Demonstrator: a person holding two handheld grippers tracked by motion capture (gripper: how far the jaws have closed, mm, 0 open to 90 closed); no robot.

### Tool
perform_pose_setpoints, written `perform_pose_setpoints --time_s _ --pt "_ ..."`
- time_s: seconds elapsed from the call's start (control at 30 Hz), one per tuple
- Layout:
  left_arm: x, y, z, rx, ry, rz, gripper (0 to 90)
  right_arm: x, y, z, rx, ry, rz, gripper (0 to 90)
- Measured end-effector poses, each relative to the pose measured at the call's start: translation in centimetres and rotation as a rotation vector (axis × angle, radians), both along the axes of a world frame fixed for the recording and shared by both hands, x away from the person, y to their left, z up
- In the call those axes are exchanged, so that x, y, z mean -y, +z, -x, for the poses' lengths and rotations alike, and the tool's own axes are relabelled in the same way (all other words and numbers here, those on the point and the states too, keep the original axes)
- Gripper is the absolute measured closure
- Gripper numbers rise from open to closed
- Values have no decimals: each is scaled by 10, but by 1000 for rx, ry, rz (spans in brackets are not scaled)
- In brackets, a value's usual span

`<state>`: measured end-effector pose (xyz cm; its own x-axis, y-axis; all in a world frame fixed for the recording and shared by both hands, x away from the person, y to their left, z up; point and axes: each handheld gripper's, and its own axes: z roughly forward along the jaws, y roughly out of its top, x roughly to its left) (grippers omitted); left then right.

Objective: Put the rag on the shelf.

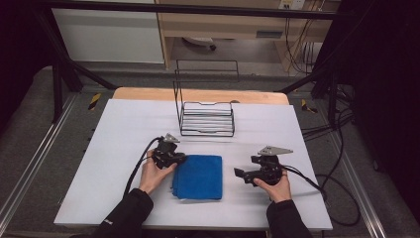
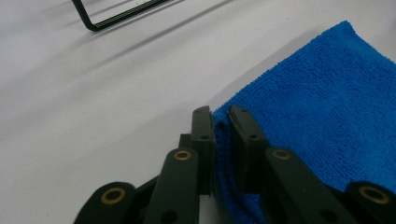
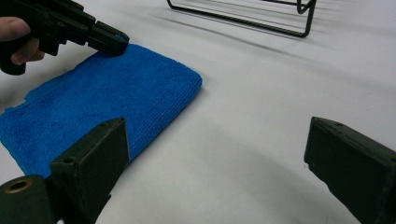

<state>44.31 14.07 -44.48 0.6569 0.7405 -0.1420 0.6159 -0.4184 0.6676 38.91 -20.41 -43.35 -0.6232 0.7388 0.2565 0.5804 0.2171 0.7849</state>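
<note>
Blue cloth [image 1: 199, 176]: folded, lying flat on the near middle of the white table top [image 1: 119, 139], between the two grippers; its layered edge is showing at the left side.
Cloth corner: the far-left corner is sitting between the jaws of the left gripper, as the left gripper view is showing.
Left gripper [image 2: 222, 116]: jaws are pressed nearly together and pinching the far-left corner of the blue cloth; a fold of fabric is filling the narrow gap between them.
Left hand [image 1: 154, 176]: gripping the left gripper's handle just left of the cloth.
Right gripper [image 1: 237, 173]: jaws are standing spread wide and holding nothing; it is hovering right of the cloth, apart from it, pointing left toward it.
Right hand [image 1: 274, 187]: holding the right gripper near the table's near-right area.
Wire rack [image 1: 207, 118]: black, standing upright at the far middle of the table, beyond the cloth and apart from it.
Cables [image 1: 136, 168]: trailing from each gripper across the table.
</note>
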Motion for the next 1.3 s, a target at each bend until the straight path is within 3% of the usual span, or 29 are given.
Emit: perform_pose_setpoints --time_s 0.03,0.1,0.23,0.33,0.43,0.6,0.83,1.3 --pt "0 0 0 1 -1 1 823 -4 0 -3 -17 3 -13 114" --pt "0 -1 1 5 2 2 826 -9 3 -7 -16 4 7 137" --pt "0 -2 1 4 4 6 831 -22 8 -17 -5 9 -8 189" --pt "-1 -2 0 0 7 17 832 -37 9 -27 -15 4 18 229" --pt "-1 -2 0 1 5 14 831 -46 8 -34 -15 2 24 258" --pt "0 -3 2 11 6 12 831 -66 -8 -50 -47 -13 68 358" --pt "0 -3 2 15 8 14 829 -71 -19 -52 -57 -22 109 487" --pt "-1 -3 2 22 -3 14 828 -75 -21 -50 -116 -9 74 748"
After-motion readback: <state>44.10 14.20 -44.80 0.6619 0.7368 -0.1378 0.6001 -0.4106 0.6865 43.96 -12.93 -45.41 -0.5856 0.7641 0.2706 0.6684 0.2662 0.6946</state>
